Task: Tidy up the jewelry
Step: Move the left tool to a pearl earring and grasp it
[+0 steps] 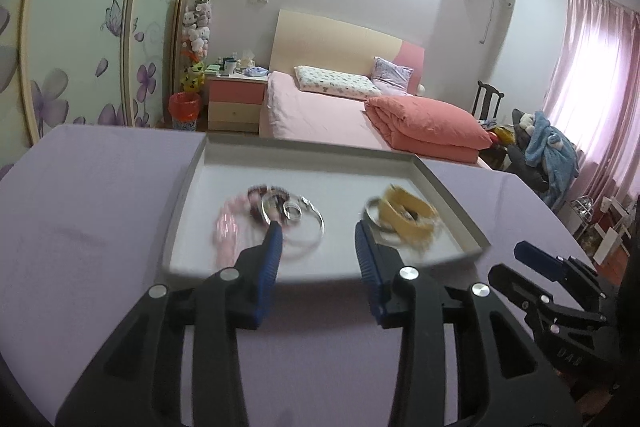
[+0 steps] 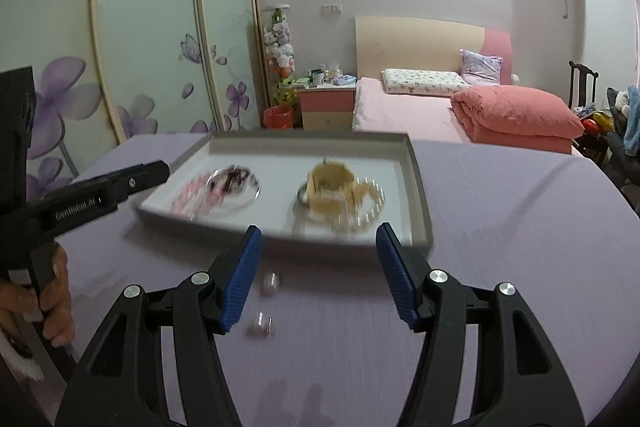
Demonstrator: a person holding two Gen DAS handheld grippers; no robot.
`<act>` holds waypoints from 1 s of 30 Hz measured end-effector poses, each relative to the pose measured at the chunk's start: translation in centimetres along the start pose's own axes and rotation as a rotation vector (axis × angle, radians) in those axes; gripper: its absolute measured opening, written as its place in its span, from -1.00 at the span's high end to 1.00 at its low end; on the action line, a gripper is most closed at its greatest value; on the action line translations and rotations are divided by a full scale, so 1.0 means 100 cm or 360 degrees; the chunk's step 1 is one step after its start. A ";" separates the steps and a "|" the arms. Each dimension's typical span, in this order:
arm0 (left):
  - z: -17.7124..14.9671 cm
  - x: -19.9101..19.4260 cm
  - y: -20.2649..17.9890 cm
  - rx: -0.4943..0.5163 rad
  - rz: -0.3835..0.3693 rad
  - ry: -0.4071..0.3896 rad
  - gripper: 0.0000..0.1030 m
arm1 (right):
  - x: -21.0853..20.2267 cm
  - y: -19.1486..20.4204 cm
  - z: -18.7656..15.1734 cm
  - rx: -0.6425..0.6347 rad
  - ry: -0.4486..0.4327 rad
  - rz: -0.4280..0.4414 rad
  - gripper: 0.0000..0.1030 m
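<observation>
Presently, left gripper [image 1: 318,231] jaws apart above grey tray [image 1: 460,203], right gripper [image 2: 318,239] jaws apart, empty, two small blurred pieces [image 2: 266,303] on lilac table [image 2: 520,227].

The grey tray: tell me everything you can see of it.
The grey tray is shallow and rectangular, with low upright walls and a pale flat floor; it looks like card or matte plastic. It lies flat on the purple tabletop, ahead of both open tools. Inside, a pink and silver bracelet pile lies on the left, a yellow band with pearl beads on the right. Motion blur hides finer detail.
</observation>
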State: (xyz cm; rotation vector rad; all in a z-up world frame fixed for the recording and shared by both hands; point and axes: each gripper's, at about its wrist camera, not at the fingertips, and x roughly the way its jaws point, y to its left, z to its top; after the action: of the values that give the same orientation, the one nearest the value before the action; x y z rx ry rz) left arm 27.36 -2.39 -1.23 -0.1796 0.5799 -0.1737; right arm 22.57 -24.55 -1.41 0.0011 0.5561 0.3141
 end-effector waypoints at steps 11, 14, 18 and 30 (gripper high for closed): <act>-0.054 -0.027 -0.039 0.0031 -0.0046 0.0155 0.15 | -0.056 -0.003 -0.050 0.0083 0.0033 -0.0011 -0.19; -0.061 -0.016 -0.055 0.0076 -0.0044 0.0242 0.12 | -0.064 -0.010 -0.054 0.0122 0.0023 -0.0028 -0.20; -0.066 0.005 -0.078 0.0129 -0.0032 0.0337 0.12 | -0.068 -0.022 -0.063 0.0188 0.0030 -0.0046 -0.20; -0.070 0.053 -0.106 0.0180 0.0058 0.0512 0.32 | -0.067 -0.035 -0.067 0.0243 0.0021 -0.0030 -0.20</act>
State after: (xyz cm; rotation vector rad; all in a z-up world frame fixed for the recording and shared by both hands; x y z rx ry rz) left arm 26.60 -14.61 -7.50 -0.0307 0.8903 -0.2013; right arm 14.72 -30.46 -3.90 0.1409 0.5919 0.2527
